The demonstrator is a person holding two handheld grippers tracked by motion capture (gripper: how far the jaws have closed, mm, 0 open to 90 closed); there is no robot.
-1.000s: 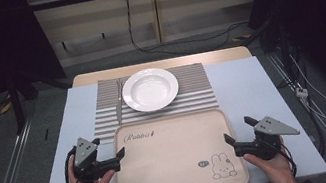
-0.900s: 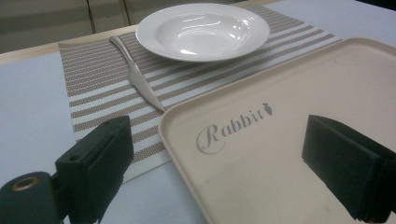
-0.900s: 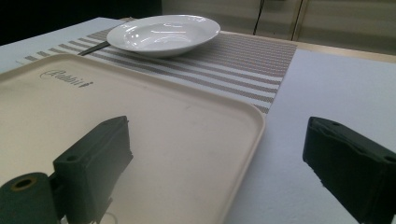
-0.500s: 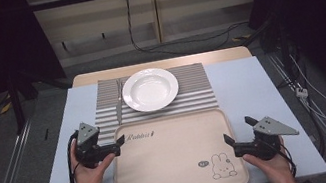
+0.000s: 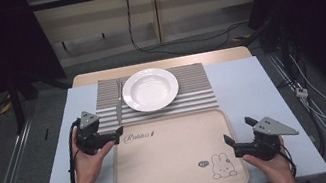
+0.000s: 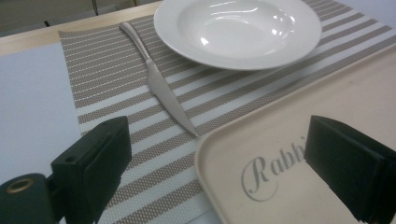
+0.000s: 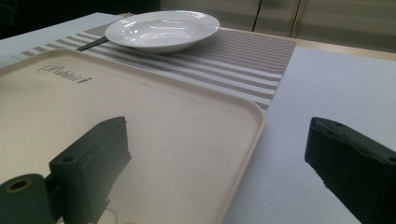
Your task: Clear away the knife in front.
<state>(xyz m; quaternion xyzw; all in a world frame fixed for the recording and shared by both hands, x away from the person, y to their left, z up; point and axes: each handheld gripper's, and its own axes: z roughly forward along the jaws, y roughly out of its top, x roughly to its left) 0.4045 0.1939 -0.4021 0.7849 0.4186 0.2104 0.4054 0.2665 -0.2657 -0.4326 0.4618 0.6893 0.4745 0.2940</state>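
- High view: left gripper held at the far left corner of the beige tray, jaws spread and empty, aimed toward the table knife
- High view: knife lies flat on the striped placemat, just left of the white soup plate, blade end nearest the tray's far edge
- High view: right gripper sits at the tray's right edge near the rabbit print, jaws spread, nothing between them
- Left gripper view: both jaws apart; tray corner with "Rabbit" lettering lies between them; knife ahead on the placemat, tip close to the tray rim, handle beside the plate
- Right gripper view: jaws wide and empty, straddling the tray's right rim; plate well beyond on the placemat; only a dark sliver of the knife shows at the plate's left
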